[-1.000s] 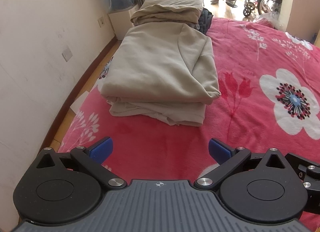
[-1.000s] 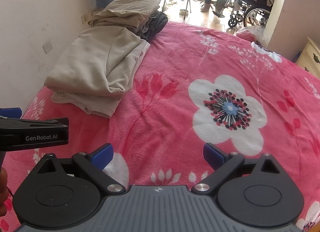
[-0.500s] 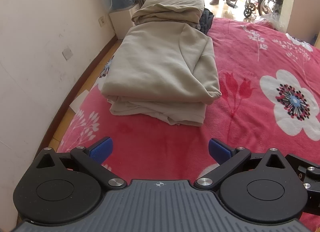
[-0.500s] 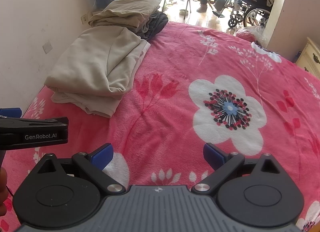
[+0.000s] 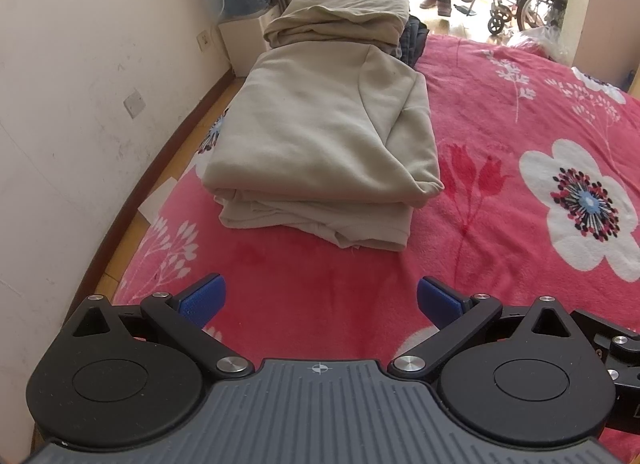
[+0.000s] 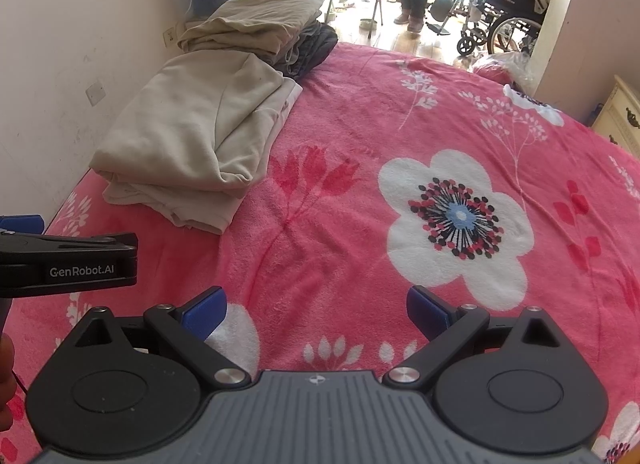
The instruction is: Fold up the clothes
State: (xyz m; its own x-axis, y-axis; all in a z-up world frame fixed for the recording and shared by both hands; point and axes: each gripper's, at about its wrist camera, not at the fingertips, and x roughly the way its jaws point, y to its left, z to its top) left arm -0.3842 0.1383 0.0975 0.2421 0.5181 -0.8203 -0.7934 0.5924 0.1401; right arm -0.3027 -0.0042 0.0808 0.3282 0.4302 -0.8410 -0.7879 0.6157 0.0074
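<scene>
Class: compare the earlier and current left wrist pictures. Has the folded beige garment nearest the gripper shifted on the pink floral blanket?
No. The folded beige garment keeps its place beside the red tulip print on the pink floral blanket.

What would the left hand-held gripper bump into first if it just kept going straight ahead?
Probably the folded beige garment. The left hand-held gripper is open over bare pink blanket, pointing at the garment's near edge. If it angles downward, it might touch the blanket first; depth is hard to judge.

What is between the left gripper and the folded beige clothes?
Only bare pink blanket lies between the left gripper and the folded beige clothes, shown in the left wrist view.
</scene>
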